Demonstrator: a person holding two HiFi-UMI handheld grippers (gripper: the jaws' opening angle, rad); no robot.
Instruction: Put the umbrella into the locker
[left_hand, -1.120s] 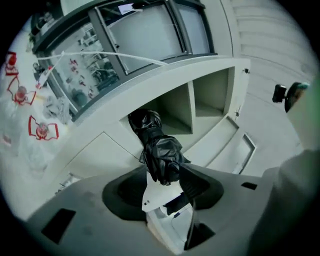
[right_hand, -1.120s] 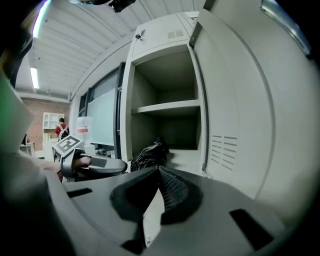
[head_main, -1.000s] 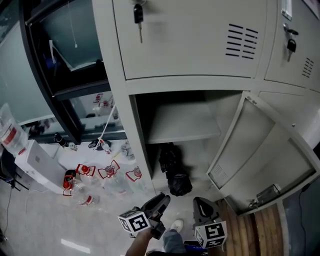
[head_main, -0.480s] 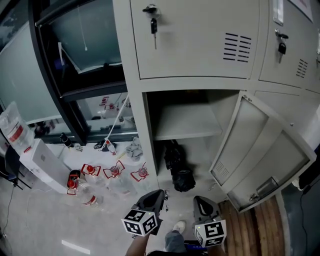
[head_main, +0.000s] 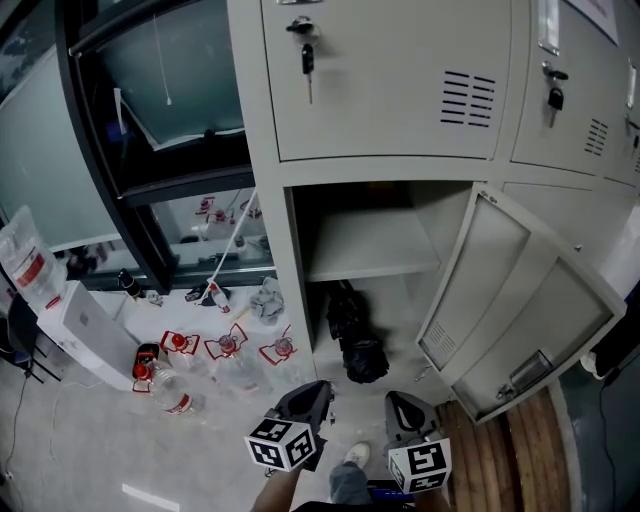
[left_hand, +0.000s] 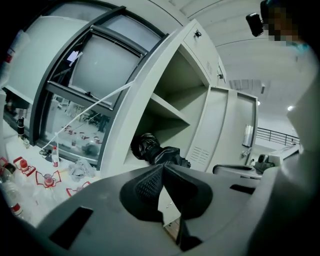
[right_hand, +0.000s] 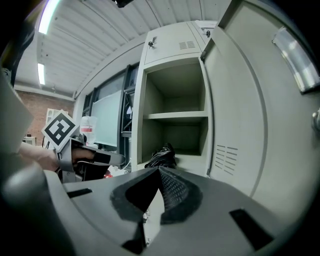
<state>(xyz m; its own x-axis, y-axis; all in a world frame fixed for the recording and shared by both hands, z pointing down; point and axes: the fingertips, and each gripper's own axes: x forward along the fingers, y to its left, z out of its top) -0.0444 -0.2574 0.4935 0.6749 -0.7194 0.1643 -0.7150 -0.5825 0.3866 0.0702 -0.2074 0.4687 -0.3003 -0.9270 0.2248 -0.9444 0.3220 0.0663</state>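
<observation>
The black folded umbrella lies on the floor of the open lower locker compartment, under its shelf, one end sticking out past the front edge. It also shows in the left gripper view as the umbrella and in the right gripper view as the umbrella. My left gripper and right gripper hover low in front of the locker, apart from the umbrella. Both are shut and hold nothing. The left gripper and right gripper point toward the compartment.
The locker door stands swung open to the right. Keys hang in the upper doors. Several water bottles and a white box lie on the floor at left. A shoe stands between the grippers, beside wood flooring.
The head view has shifted a little right and the left gripper has turned to point straighter at the locker. The umbrella has stayed in the compartment; both grippers remain shut.
</observation>
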